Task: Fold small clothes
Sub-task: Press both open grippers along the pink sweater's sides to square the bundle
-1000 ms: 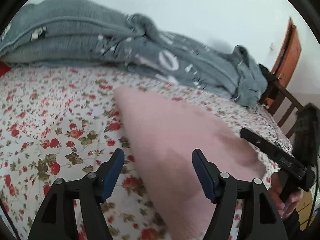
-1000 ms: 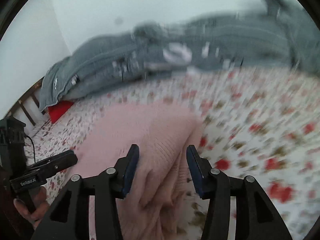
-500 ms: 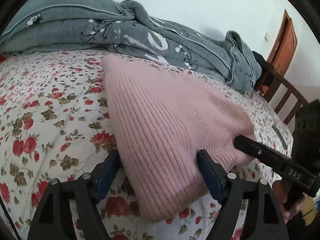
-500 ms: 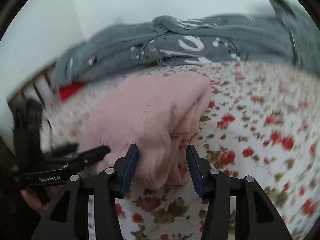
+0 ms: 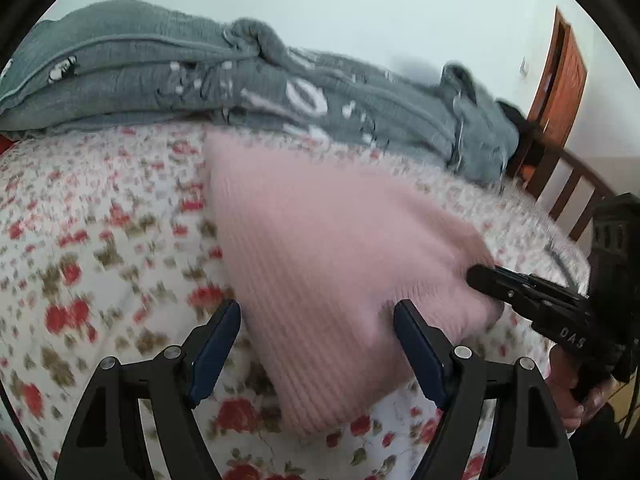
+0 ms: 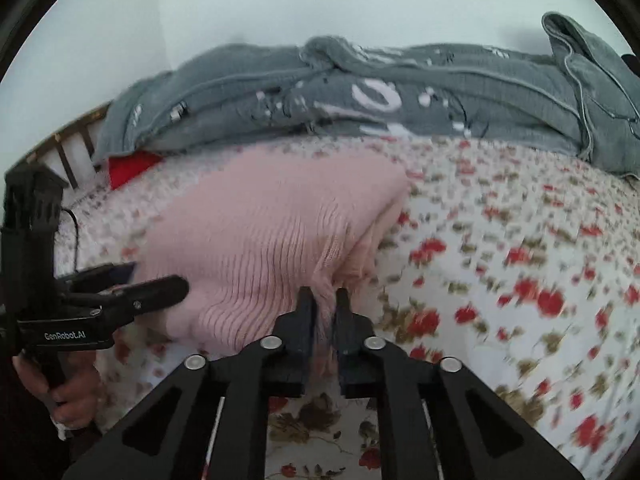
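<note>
Floral bedspread (image 6: 500, 248), one pink sweater (image 6: 272, 232) (folded)

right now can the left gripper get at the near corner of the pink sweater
Probably yes. The left gripper has its jaws open astride the pink sweater, nothing lying between. The right gripper, whose jaws have just been closing, pinches the other edge, well clear.

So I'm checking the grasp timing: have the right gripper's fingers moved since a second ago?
Yes. The right gripper has just been closing; its fingers now pinch the pink sweater's near edge, with the floral bedsheet lying under it.
</note>
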Demonstrator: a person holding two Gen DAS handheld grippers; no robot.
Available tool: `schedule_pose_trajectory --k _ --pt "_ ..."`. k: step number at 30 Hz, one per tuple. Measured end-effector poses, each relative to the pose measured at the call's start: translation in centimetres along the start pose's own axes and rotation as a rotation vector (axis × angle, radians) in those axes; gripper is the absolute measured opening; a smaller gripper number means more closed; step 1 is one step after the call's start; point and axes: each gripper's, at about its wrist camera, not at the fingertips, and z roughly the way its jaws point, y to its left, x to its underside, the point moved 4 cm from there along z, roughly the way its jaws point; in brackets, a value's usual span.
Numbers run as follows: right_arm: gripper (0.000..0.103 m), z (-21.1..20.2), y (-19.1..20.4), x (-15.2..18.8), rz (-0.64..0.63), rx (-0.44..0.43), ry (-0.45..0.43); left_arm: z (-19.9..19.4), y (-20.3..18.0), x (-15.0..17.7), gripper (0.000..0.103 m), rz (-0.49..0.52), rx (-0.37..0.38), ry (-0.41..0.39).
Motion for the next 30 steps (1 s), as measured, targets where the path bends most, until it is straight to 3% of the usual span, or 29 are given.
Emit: schedule_pose_trajectory --k 3,5,8,9,12,14,17,18,21,23,26,27,29,30 --pt "0.047 0.1 -0.6 -2.8 0.040 -0.037 -0.045 -0.2 1.2 -2.3 0.077 -0.040 0.010 -0.017" --pt "0.056 1.4 -1.0 -4.4 0.074 -0.059 -0.047 0.9 2.4 -3.9 0.077 -0.091 0.034 0.010" --pt "0.057 4.6 -2.1 -5.3 0.164 -0.088 0.027 4.1 4.7 -5.2 0.076 -0.181 0.045 0.107" --pt "0.058 6.7 -2.7 -5.1 0.207 -0.089 0.093 5.2 5.3 -5.2 0.076 -0.207 0.061 0.139" --pt "0.064 10.3 -3.8 -3.6 0.299 -0.118 0.185 8.3 6.7 -4.2 0.075 -0.302 0.166 0.242" --pt "0.064 10.4 -3.7 -3.6 0.291 -0.131 0.171 8.4 6.7 -4.0 0.054 -0.332 0.209 0.204" --pt "0.027 9.0 -3.4 -4.4 0.260 -0.153 0.116 7.8 5.3 -5.3 0.040 -0.299 0.195 0.140" --pt "0.023 8.2 -3.3 -5.0 0.244 -0.170 0.080 7.5 4.6 -6.1 0.039 -0.277 0.198 0.119" --pt "0.023 5.2 -3.7 -6.9 0.235 -0.183 -0.047 7.2 2.3 -8.8 0.039 -0.222 0.222 0.074" --pt "0.023 4.4 -4.4 -7.8 0.238 -0.156 -0.086 8.1 1.3 -10.1 0.039 -0.198 0.224 0.077" --pt "0.025 6.3 -5.8 -7.7 0.242 -0.095 -0.011 10.4 1.2 -9.7 0.040 -0.179 0.164 0.133" --pt "0.026 8.2 -6.0 -6.6 0.236 -0.072 0.084 10.8 1.6 -9.1 0.042 -0.180 0.138 0.151" --pt "0.029 9.3 -6.1 -5.0 0.235 -0.071 0.132 10.6 2.9 -8.2 0.046 -0.211 0.161 0.151" --pt "0.030 8.9 -5.9 -4.7 0.240 -0.089 0.109 10.2 3.6 -7.8 0.049 -0.232 0.185 0.149"
